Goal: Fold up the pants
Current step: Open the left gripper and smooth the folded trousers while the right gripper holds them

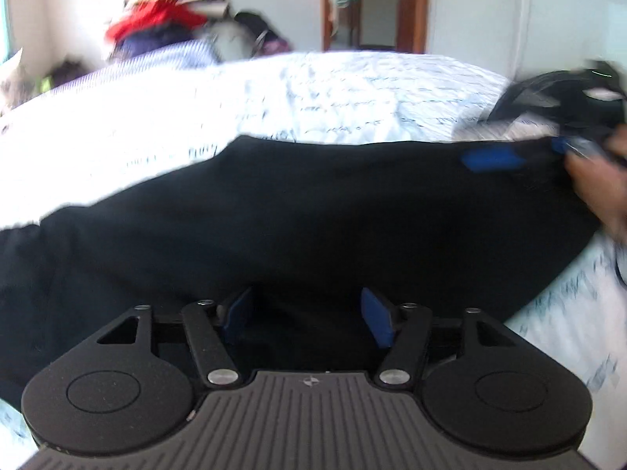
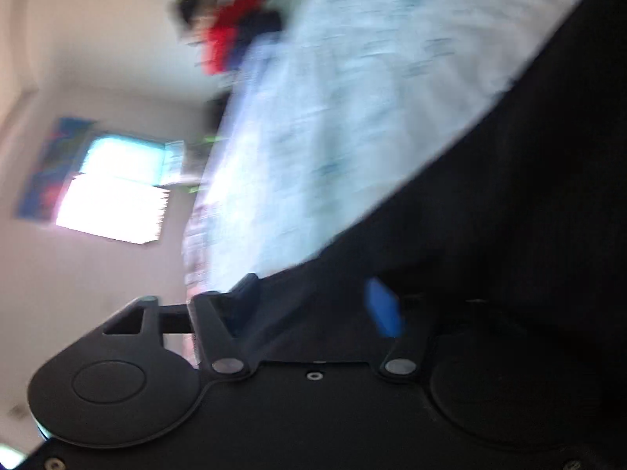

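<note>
Black pants lie spread across a white patterned bed, reaching from the left edge to the far right. My left gripper hovers over their near edge. It is open, its blue pads wide apart with only dark cloth below them. At the far right a hand holds my right gripper at the pants' end, where its blue fingers show as a blur. The right wrist view is rolled sideways and smeared. There my right gripper has its pads apart, with black pants between and beyond them.
A heap of red and dark clothes stands behind the bed at the left. A wooden doorway is at the back. Dark items lie on the bed's right side. A bright window is in the wall beyond the bed.
</note>
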`<state>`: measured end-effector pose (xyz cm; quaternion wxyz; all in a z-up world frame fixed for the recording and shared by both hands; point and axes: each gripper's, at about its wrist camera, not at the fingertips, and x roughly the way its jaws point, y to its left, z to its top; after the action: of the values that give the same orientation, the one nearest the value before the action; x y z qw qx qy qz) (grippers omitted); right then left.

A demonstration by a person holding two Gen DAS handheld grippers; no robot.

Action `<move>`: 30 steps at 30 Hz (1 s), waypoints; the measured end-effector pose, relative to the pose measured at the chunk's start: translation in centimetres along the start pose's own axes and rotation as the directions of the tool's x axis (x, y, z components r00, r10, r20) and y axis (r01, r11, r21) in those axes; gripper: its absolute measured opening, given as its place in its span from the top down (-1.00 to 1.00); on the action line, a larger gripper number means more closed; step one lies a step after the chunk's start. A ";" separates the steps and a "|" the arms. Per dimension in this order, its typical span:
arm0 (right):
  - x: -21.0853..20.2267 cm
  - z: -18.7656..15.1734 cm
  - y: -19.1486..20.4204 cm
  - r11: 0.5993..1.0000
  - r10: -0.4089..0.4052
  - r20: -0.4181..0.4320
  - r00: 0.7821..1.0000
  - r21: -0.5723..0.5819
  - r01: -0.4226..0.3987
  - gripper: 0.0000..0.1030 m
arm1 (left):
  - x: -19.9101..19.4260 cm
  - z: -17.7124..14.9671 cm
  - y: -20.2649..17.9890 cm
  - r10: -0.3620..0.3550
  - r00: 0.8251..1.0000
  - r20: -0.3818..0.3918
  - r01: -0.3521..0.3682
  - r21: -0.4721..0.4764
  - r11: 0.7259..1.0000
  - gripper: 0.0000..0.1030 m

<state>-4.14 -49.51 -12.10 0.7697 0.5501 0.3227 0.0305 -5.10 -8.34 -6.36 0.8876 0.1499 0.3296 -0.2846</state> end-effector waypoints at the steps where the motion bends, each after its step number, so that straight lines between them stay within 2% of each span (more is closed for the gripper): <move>1: -0.5 0.4 0.0 1.000 0.020 0.026 0.999 0.020 -0.020 0.95 | -0.9 -0.2 0.3 0.011 1.000 0.015 -0.011 0.011 1.000 -0.31; 3: -1.6 -0.2 2.1 0.997 0.063 0.072 0.995 -0.050 -0.060 0.55 | -2.6 -0.8 0.7 0.041 0.997 0.065 -0.042 0.017 0.999 -0.31; 4: -1.5 -1.3 3.8 0.988 0.118 0.059 0.991 -0.105 -0.111 -0.13 | -3.1 -0.9 0.7 0.051 0.994 0.092 -0.053 0.021 0.998 -0.31; 5: -0.8 -2.3 5.0 0.978 0.168 0.022 0.985 -0.131 -0.164 -0.67 | -2.9 -0.6 -0.9 0.053 0.991 0.120 -0.056 0.022 0.998 -0.32; 6: 1.0 -3.5 6.7 0.964 0.214 -0.058 0.975 -0.149 -0.220 -0.69 | -2.7 -0.4 -0.9 0.051 0.989 0.137 -0.054 0.017 0.998 -0.34; 7: 2.8 -4.5 7.9 0.955 0.231 -0.137 0.963 -0.155 -0.251 -0.68 | -1.4 0.3 -1.5 0.055 0.991 0.126 -0.056 0.007 0.998 -0.45; 8: 4.7 -5.6 9.0 0.951 0.234 -0.204 0.950 -0.154 -0.268 -0.68 | 0.2 0.7 -2.1 0.072 0.994 0.080 -0.072 -0.005 0.997 -0.58; 9: 6.9 -6.4 9.6 0.951 0.215 -0.263 0.940 -0.163 -0.263 -0.68 | 1.9 1.0 -2.4 0.097 0.995 0.025 -0.096 -0.014 0.995 -0.61; 10: 9.2 -6.8 10.0 0.953 0.157 -0.304 0.940 -0.204 -0.226 -0.63 | 2.7 1.2 -2.4 0.104 0.994 0.026 -0.103 -0.035 0.994 -0.76; 11: 10.6 -6.6 10.4 0.941 0.098 -0.284 0.954 -0.284 -0.182 -0.08 | 2.4 1.4 -2.1 0.119 0.992 0.040 -0.117 -0.059 0.991 -0.82; 12: 11.5 -5.7 10.8 0.921 0.034 -0.244 0.969 -0.370 -0.126 0.34 | 2.1 1.4 -1.9 0.114 0.993 0.033 -0.112 -0.060 0.992 -0.81; 13: 11.8 -4.6 10.6 0.930 -0.001 -0.217 0.976 -0.359 -0.079 0.88 | 1.2 1.4 -1.7 0.114 0.993 0.039 -0.111 -0.058 0.992 -0.76; 14: 11.5 -3.5 10.2 0.957 0.001 -0.206 0.979 -0.284 -0.060 0.93 | 0.4 1.4 -1.7 0.121 0.991 0.056 -0.118 -0.052 0.992 -0.73; 15: 10.9 -2.7 10.3 0.969 0.021 -0.185 0.982 -0.238 -0.066 0.87 | -0.7 1.2 -1.6 0.125 0.989 0.076 -0.122 -0.043 0.992 -0.69; 16: 10.0 -2.5 11.0 0.964 0.062 -0.160 0.985 -0.245 -0.101 0.55 | -1.4 1.1 -1.5 0.125 0.988 0.090 -0.122 -0.036 0.992 -0.72; 17: 9.5 -2.9 11.8 0.951 0.121 -0.151 0.981 -0.264 -0.158 -0.17 | -2.0 1.1 -1.4 0.115 0.988 0.100 -0.113 -0.031 0.993 -0.72; 18: 9.7 -3.7 12.5 0.940 0.174 -0.171 0.970 -0.265 -0.216 -0.58 | -2.1 1.1 -1.2 0.112 0.988 0.103 -0.110 -0.033 0.993 -0.73; 19: 11.0 -4.8 13.3 0.931 0.209 -0.229 0.951 -0.252 -0.265 -0.82 | -1.8 1.3 -0.9 0.118 0.988 0.099 -0.115 -0.037 0.993 -0.74; 20: 12.6 -5.8 13.9 0.926 0.216 -0.296 0.930 -0.240 -0.291 -0.81 | -1.0 1.5 -0.5 0.132 0.988 0.085 -0.129 -0.040 0.991 -0.77; 21: 14.4 -6.6 14.3 0.926 0.195 -0.333 0.923 -0.247 -0.285 -0.79 | 0.1 1.6 -0.1 0.153 0.987 0.048 -0.151 -0.045 0.988 -0.81; 22: 16.4 -7.2 14.4 0.924 0.135 -0.323 0.937 -0.299 -0.237 -0.69 | 1.1 1.6 0.4 0.165 0.986 -0.008 -0.166 -0.062 0.984 -0.84; 23: 17.4 -6.9 14.6 0.909 0.098 -0.284 0.954 -0.364 -0.201 -0.11 | 1.1 1.5 1.1 0.150 0.988 -0.020 -0.151 -0.108 0.982 -0.87; 24: 18.2 -6.0 14.5 0.908 0.051 -0.245 0.968 -0.393 -0.147 0.21 | 0.8 1.5 1.5 0.137 0.990 -0.026 -0.139 -0.131 0.982 -0.87; 25: 18.7 -4.9 14.4 0.926 0.015 -0.223 0.975 -0.364 -0.098 0.68 | 0.4 1.5 1.7 0.133 0.991 -0.029 -0.136 -0.125 0.983 -0.87; 26: 18.5 -4.1 14.3 0.946 0.010 -0.224 0.975 -0.315 -0.082 0.71 | -0.2 1.3 1.8 0.137 0.990 -0.026 -0.139 -0.114 0.984 -0.87; 27: 17.8 -3.7 14.7 0.950 0.028 -0.216 0.976 -0.299 -0.093 0.61 | -1.0 1.2 1.9 0.145 0.989 -0.015 -0.146 -0.112 0.983 -0.87; 28: 16.8 -4.1 15.5 0.935 0.065 -0.204 0.977 -0.329 -0.130 0.28 | -1.7 1.2 1.9 0.149 0.989 0.002 -0.148 -0.111 0.983 -0.82; 29: 15.8 -4.7 16.3 0.921 0.112 -0.194 0.975 -0.349 -0.175 -0.20 | -2.2 1.3 2.0 0.142 0.989 0.029 -0.139 -0.101 0.985 -0.78; 30: 15.3 -5.7 17.0 0.908 0.172 -0.210 0.962 -0.346 -0.238 -0.38 | -2.6 1.7 2.0 0.139 0.988 0.062 -0.133 -0.088 0.987 -0.73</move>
<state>10.13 -31.93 -5.47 0.8202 0.4223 0.3175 0.2193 -4.67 -6.44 -3.24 0.9211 0.1249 0.3000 -0.2143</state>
